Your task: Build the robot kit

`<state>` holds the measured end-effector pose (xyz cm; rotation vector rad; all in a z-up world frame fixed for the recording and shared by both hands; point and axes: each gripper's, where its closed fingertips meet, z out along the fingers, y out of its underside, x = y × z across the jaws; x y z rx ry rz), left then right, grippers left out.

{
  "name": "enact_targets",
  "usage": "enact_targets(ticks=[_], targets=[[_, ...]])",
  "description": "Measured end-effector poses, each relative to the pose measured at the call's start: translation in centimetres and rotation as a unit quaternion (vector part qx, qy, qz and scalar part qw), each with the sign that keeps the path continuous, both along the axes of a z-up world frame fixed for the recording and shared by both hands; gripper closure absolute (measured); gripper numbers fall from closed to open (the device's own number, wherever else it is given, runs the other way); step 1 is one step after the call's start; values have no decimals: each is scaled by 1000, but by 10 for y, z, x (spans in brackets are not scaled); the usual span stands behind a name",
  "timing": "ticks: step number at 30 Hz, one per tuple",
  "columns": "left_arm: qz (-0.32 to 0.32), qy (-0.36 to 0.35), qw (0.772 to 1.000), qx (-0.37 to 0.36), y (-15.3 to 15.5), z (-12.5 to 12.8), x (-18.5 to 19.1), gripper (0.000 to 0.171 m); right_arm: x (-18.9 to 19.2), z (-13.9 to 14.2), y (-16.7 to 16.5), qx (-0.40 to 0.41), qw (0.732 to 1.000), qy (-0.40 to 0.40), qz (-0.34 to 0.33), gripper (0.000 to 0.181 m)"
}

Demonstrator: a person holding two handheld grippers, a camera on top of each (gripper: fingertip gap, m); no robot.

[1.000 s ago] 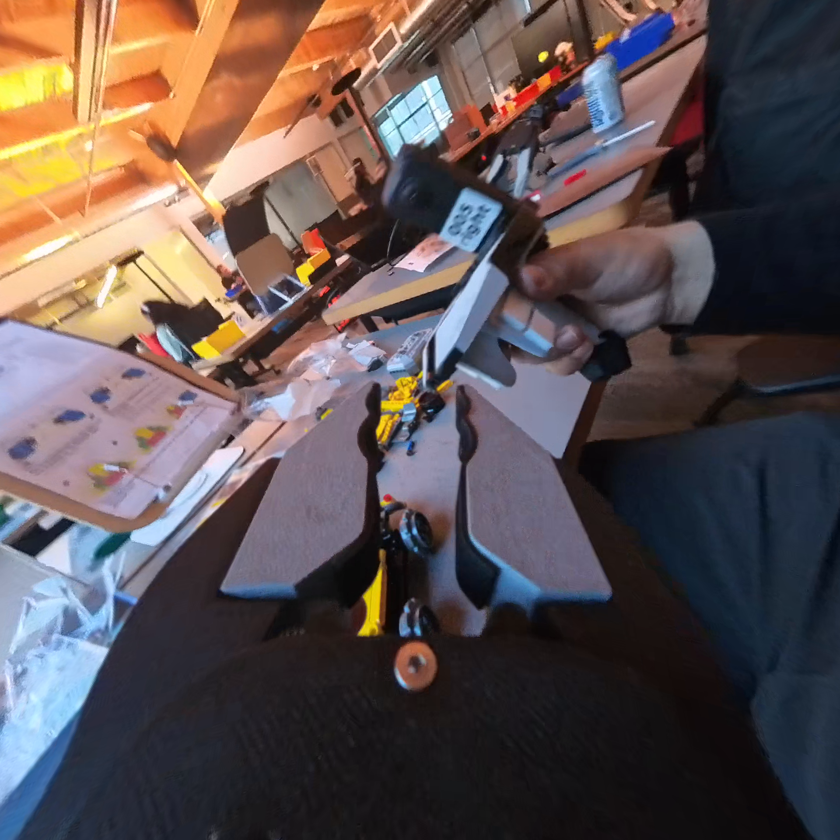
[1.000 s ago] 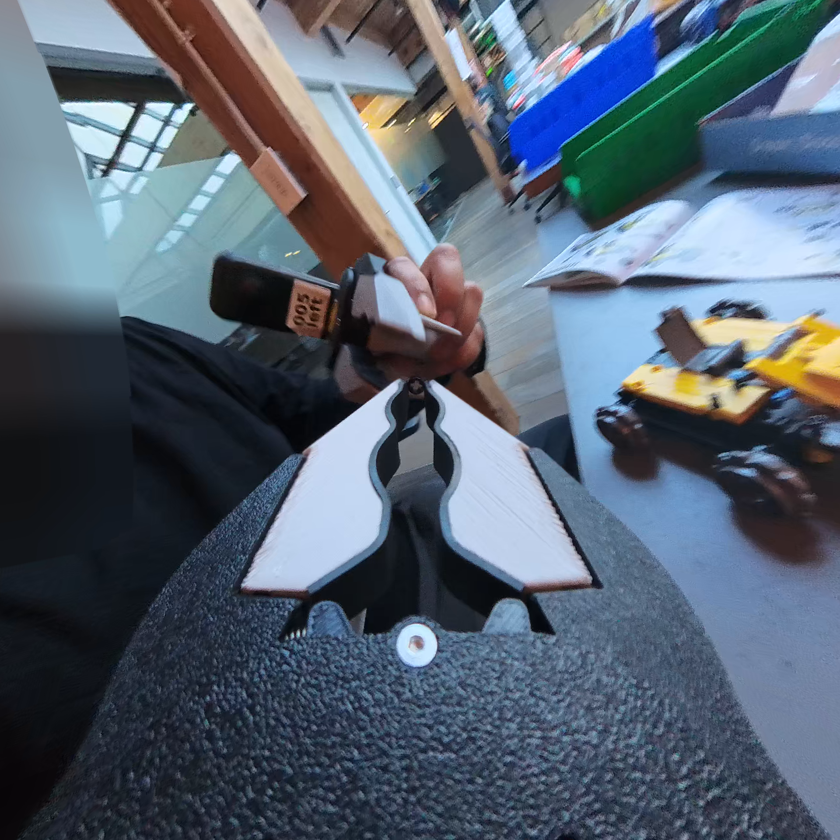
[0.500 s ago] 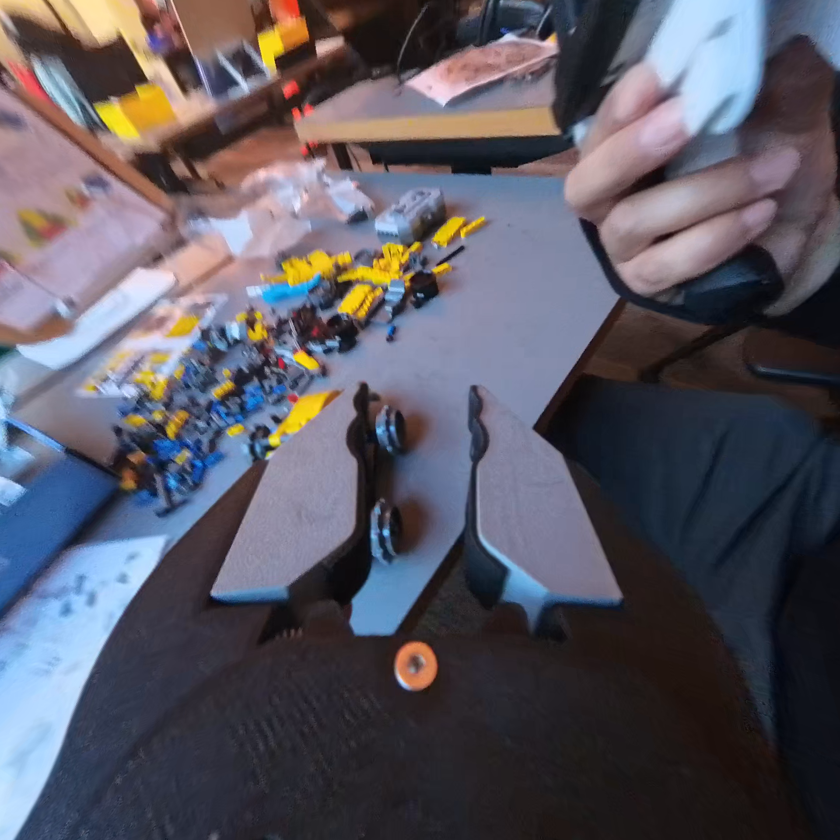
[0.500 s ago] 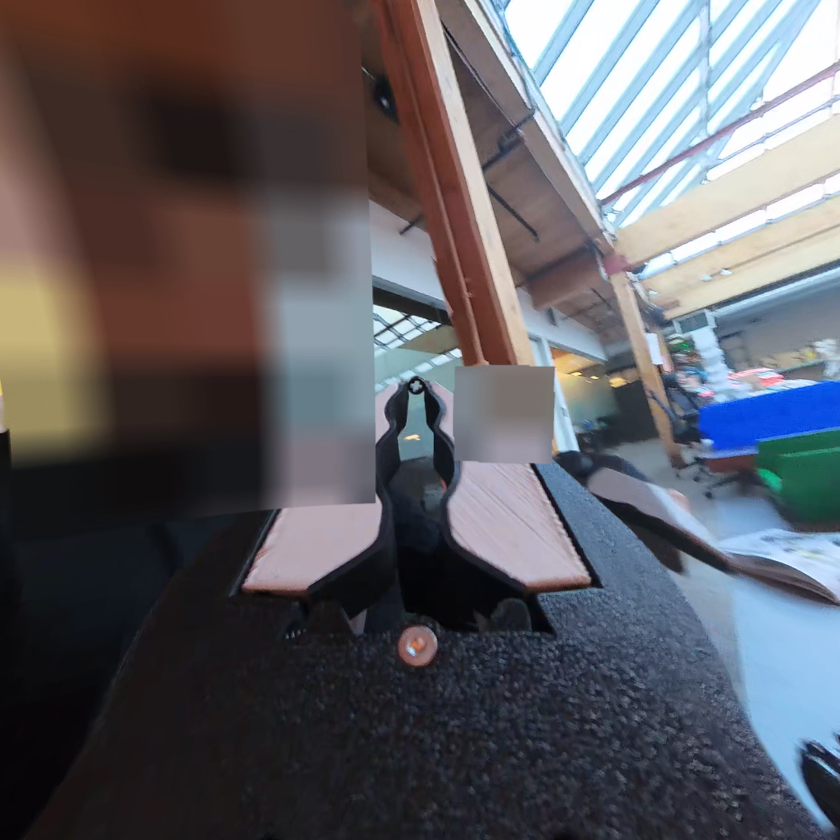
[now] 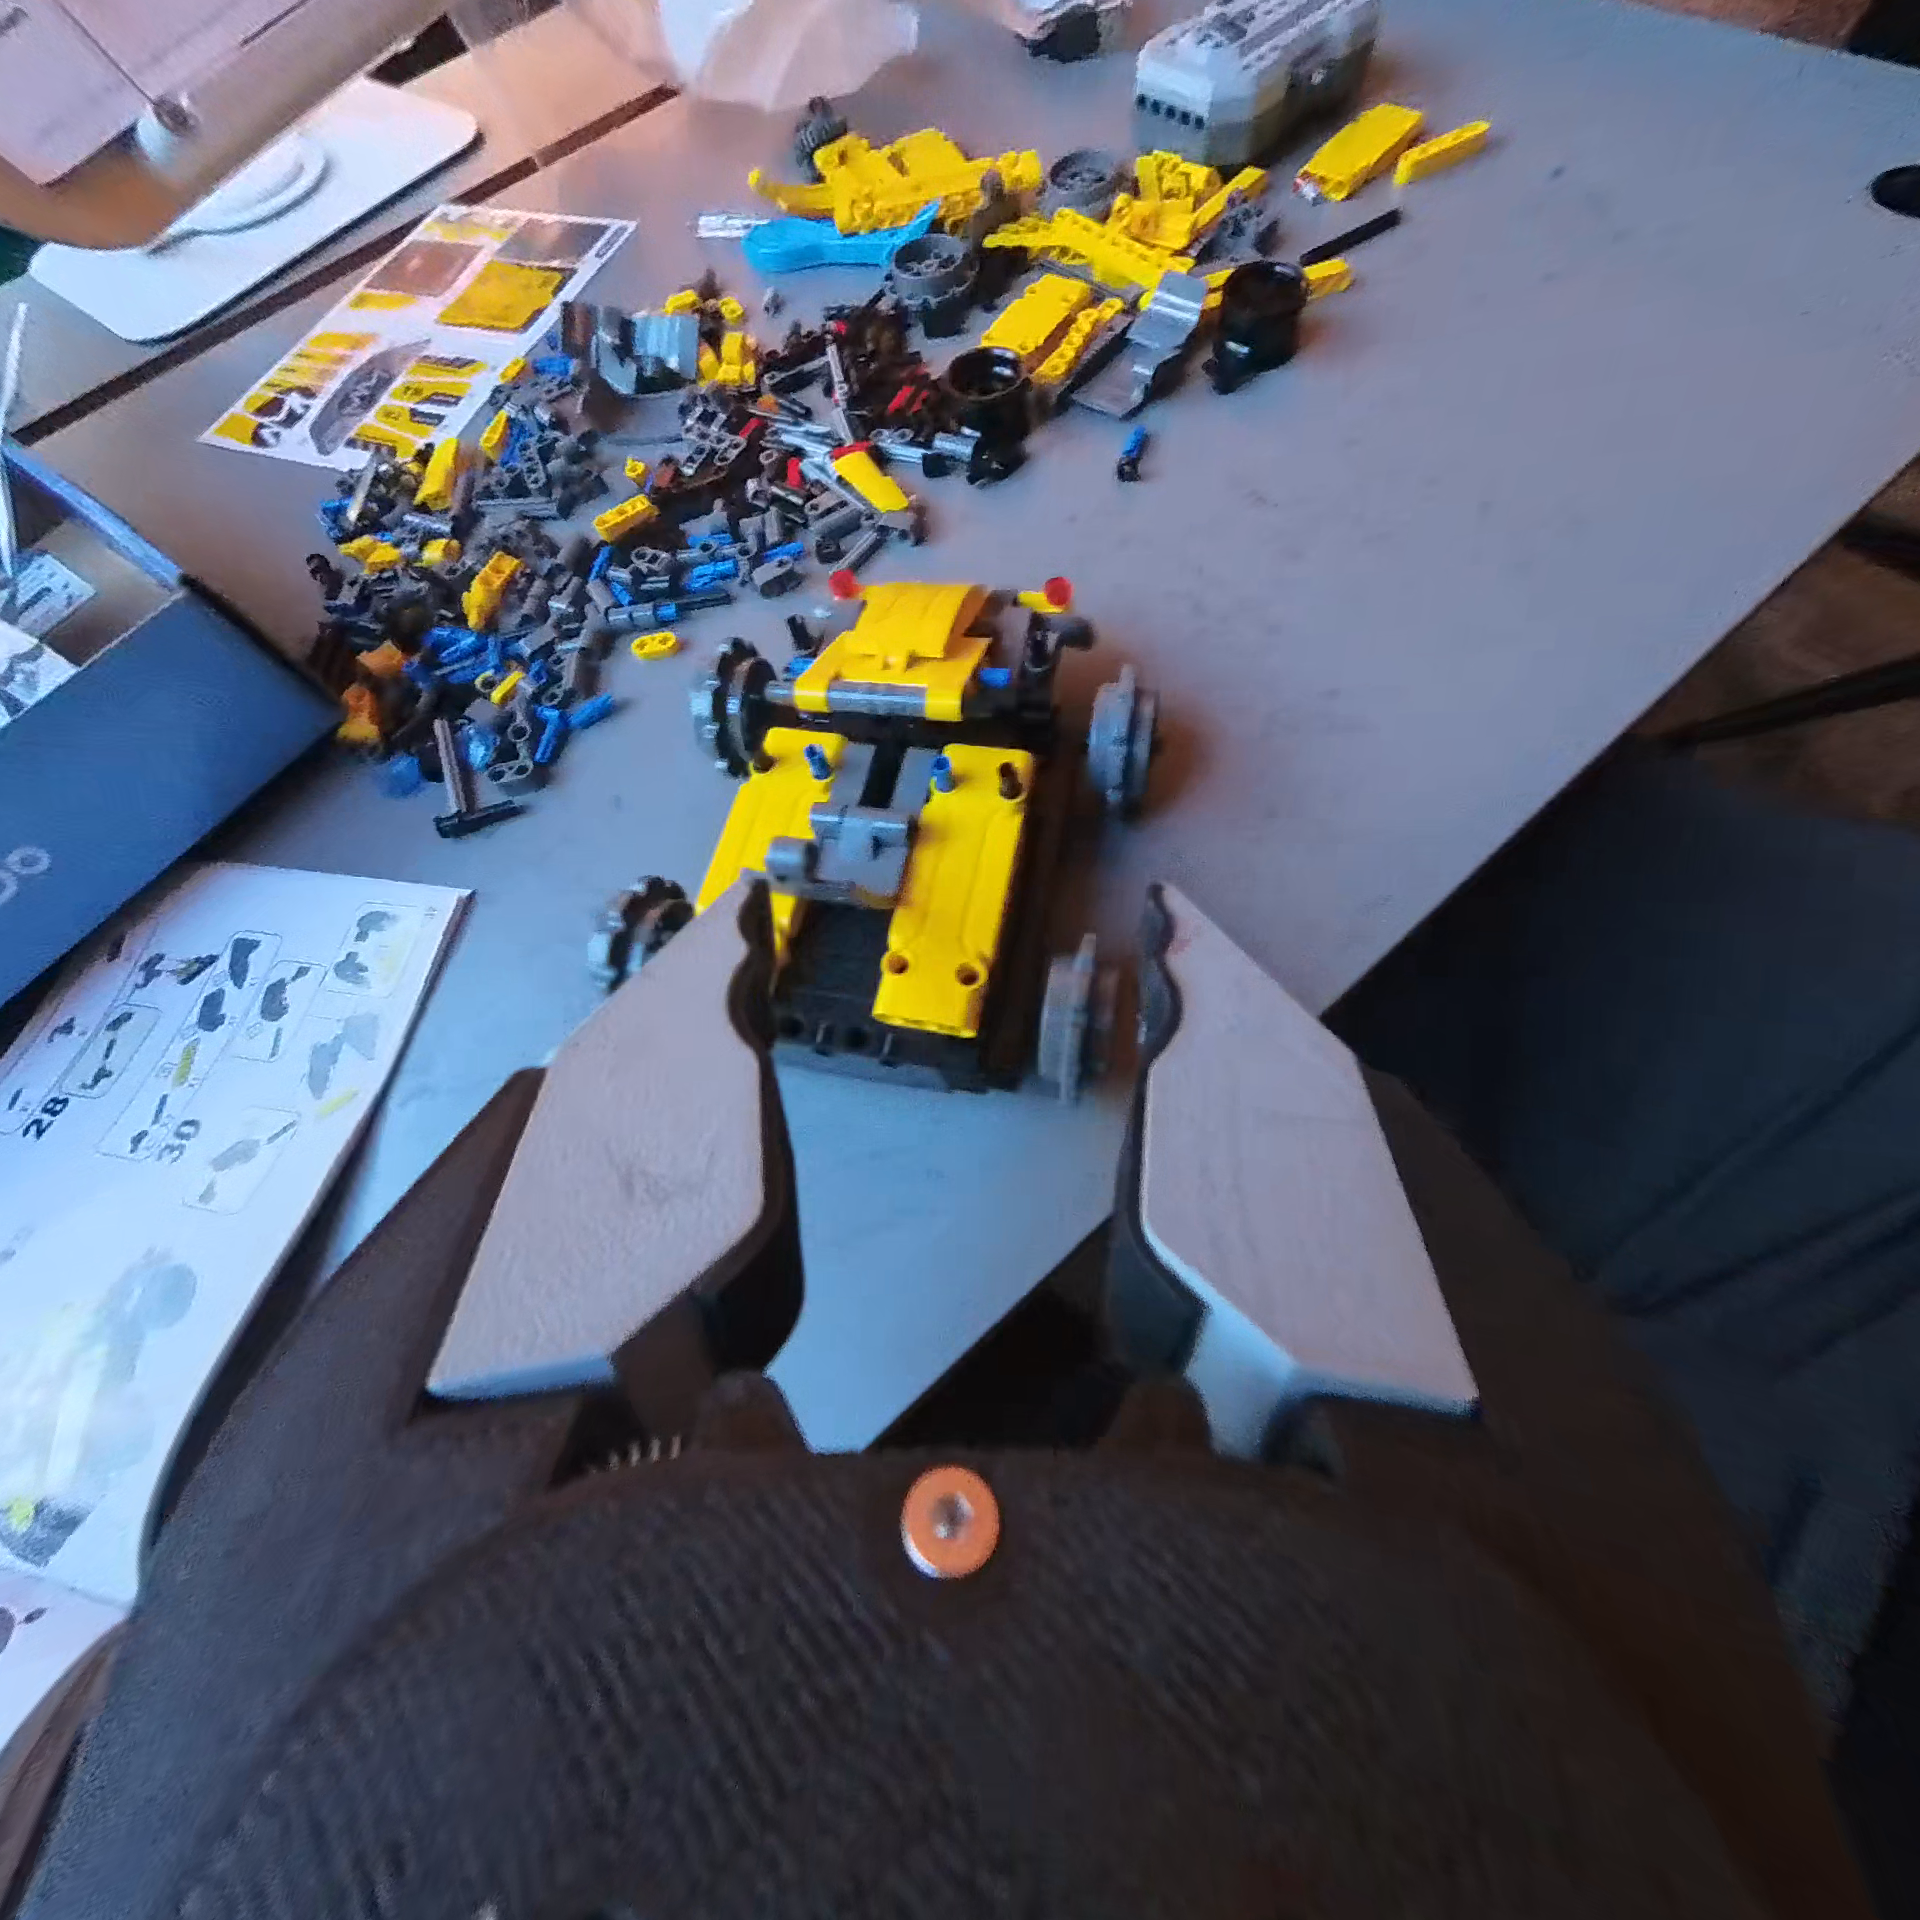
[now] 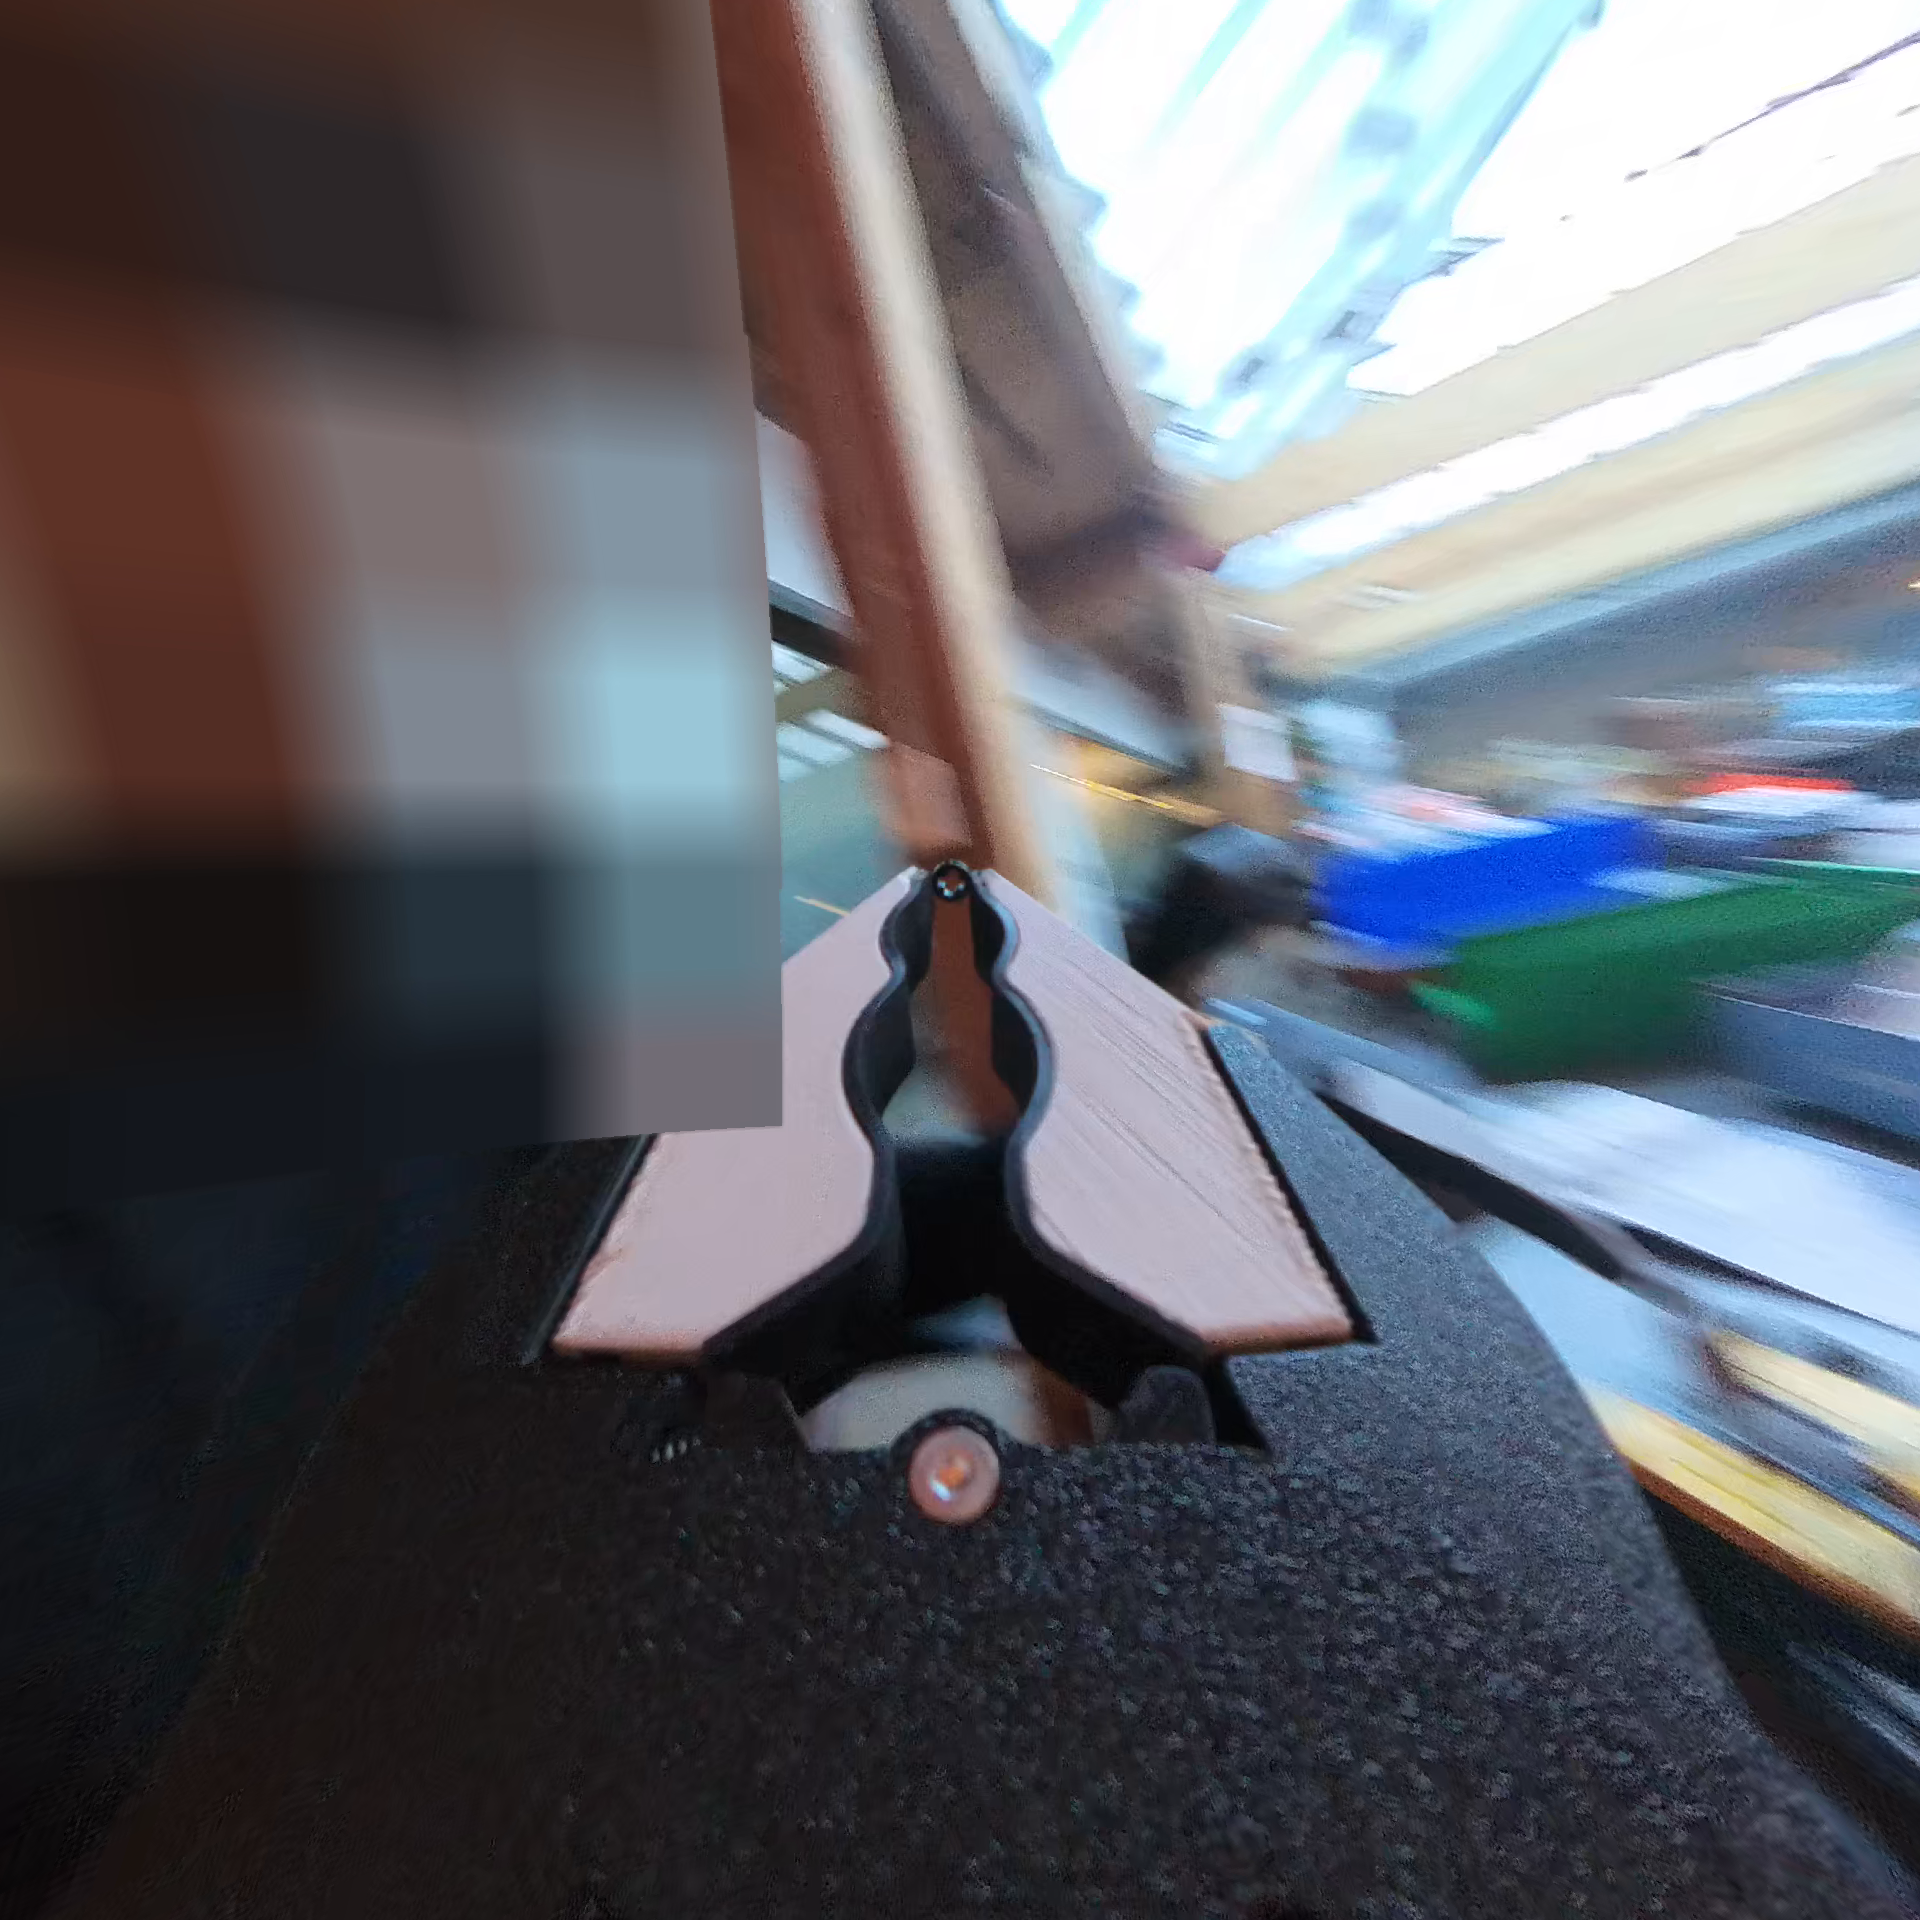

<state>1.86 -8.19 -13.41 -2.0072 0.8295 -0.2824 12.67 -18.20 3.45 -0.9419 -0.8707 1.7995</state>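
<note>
My left gripper (image 5: 954, 920) is open and empty, with its jaws wide apart. It hovers just over the near end of a part-built yellow and black brick vehicle (image 5: 914, 821) that stands on the grey table (image 5: 1403, 644). The vehicle has grey wheel hubs (image 5: 1122, 738) on its sides. My right gripper (image 6: 948, 902) is shut, and pinches a tiny black ring-shaped piece (image 6: 948, 883) at its tips. It points up and away from the table, in a blurred view of beams and a skylight.
A spread of loose yellow, blue, grey and black pieces (image 5: 727, 468) lies beyond the vehicle. An open instruction booklet (image 5: 187, 1091) and a dark blue box (image 5: 135, 758) lie at the left. A grey battery box (image 5: 1247, 73) sits at the far end. The table edge (image 5: 1558, 810) runs along the right.
The left gripper tipped down toward the table, opened wider, and now hangs over the yellow vehicle. The right gripper swung upward away from the table, still pinching the small black piece.
</note>
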Motion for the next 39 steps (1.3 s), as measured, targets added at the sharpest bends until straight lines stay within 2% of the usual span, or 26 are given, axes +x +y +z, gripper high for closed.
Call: enact_targets(ticks=[1, 3, 5, 8, 10, 11, 13, 15, 18, 24, 28, 32, 35, 39], targets=[[-5, -5, 1000, -4, 1, 0, -1, 104, -3, -12, 10, 21, 997, -44, -64, 175], [-25, -8, 999, -26, 2, -1, 2, 102, -3, -41, 28, 64, 972, -133, -182, 176], [-32, 8, 999, -24, 12, 1, 2, 98, 4, -69, 43, 93, 934, -211, -272, 175], [-50, 35, 997, -38, 28, 2, 6, 92, 13, -100, 55, 124, 883, -280, -356, 175], [-67, 71, 993, -59, 36, -6, 8, 80, 14, -115, 58, 135, 860, -306, -387, 175], [-81, 96, 990, -67, 38, -11, 7, 76, 14, -120, 60, 137, 851, -315, -398, 175], [-104, 134, 981, -95, 35, -23, 4, 86, 12, -131, 60, 141, 841, -329, -406, 175], [-112, 137, 980, -94, 36, -24, 5, 90, 13, -137, 62, 141, 834, -340, -410, 175], [-113, 127, 981, -96, 34, -25, 10, 83, 15, -138, 62, 138, 833, -342, -412, 175], [-94, 180, 970, -134, 43, -49, 5, 74, 20, -153, 72, 117, 826, -359, -418, 175], [-101, 164, 962, -192, 44, -64, 11, 76, 18, -157, 71, 104, 828, -352, -424, 175], [-119, 177, 957, -198, 41, -65, 19, 75, 22, -164, 72, 106, 809, -366, -447, 175], [-148, 174, 955, -188, 32, -65, 36, 76, 23, -164, 66, 116, 800, -368, -460, 175], [-182, 156, 956, -168, 32, -65, 60, 76, 14, -179, 70, 116, 775, -382, -491, 175]])
